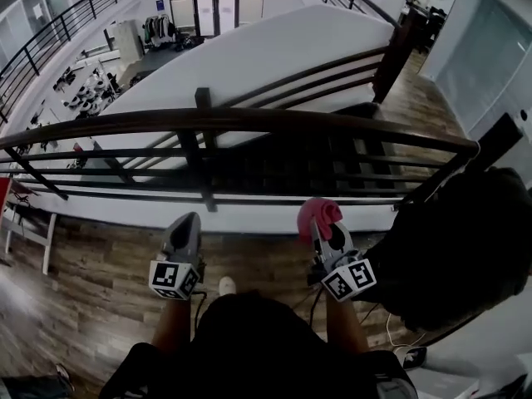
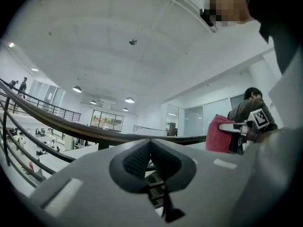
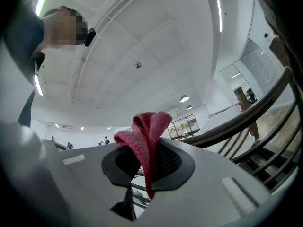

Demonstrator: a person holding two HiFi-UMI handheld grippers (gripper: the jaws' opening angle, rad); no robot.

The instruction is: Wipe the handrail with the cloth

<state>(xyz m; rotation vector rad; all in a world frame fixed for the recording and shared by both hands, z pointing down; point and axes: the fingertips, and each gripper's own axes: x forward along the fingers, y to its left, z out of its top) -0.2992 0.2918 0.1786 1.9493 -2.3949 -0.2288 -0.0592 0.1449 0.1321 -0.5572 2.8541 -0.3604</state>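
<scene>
The right gripper (image 3: 150,167) is pinching a crumpled pink-red terry cloth (image 3: 147,126), and the bunched fabric is sticking up out of the tips of its jaws. The dark rounded wooden handrail (image 1: 249,120) is running across just ahead of that gripper, apart from the fabric. The left gripper (image 2: 150,148) is hanging beside the right one, its jaws pressed together on nothing, with the same handrail crossing just ahead of it too.

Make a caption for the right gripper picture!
Right gripper shut on a pink cloth, with the dark handrail nearby.
</scene>
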